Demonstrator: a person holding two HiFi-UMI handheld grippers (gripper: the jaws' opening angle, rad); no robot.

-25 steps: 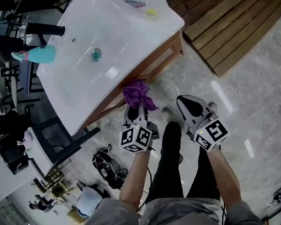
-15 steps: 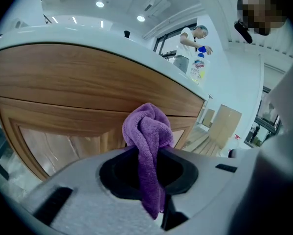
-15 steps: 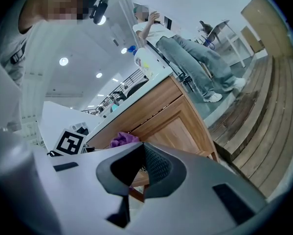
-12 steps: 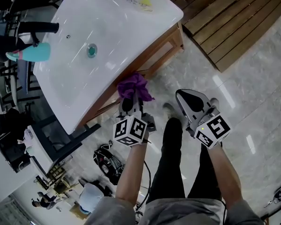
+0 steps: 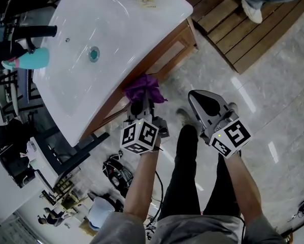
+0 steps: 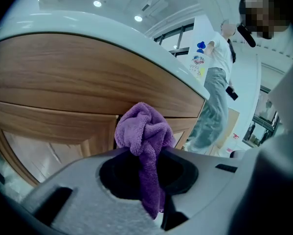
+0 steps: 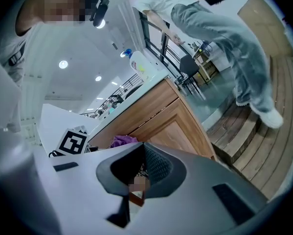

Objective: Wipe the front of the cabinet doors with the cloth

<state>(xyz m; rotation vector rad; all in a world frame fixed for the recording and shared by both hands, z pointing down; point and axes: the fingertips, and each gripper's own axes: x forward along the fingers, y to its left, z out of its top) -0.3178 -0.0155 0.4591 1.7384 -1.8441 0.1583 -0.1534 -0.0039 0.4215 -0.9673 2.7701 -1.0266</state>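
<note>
While the person stood before the wooden cabinet with framed panel doors [image 5: 166, 59], the left gripper [image 5: 141, 107] was clamped on a crumpled purple microfibre cloth [image 5: 143, 88]. In the left gripper view the jaws pinched the lower tail of this cloth [image 6: 145, 131], and the bunched upper part rose out of them like a knot. It stood straight ahead of the gripper, in front of the upper rail and the frame of a door [image 6: 63, 126]. In the head view the cloth lay at the cabinet front, just under the edge of the white glossy washbasin top [image 5: 111, 39]. Whether it really pressed on the wood, I could not tell.

The right gripper [image 5: 206, 101] was held beside the left one, well apart from the cloth and away from the cabinet, over the grey marble floor [image 5: 278, 100]. Its jaws were drawn together, with nothing gripped between them. In the right gripper view the corner of the cabinet [image 7: 170, 121] and a small part of the purple cloth [image 7: 121, 141] showed beyond the jaws.

Another person in light trousers [image 7: 219, 28] stood on the brown wooden plank platform [image 5: 228, 32] behind the cabinet.
</note>
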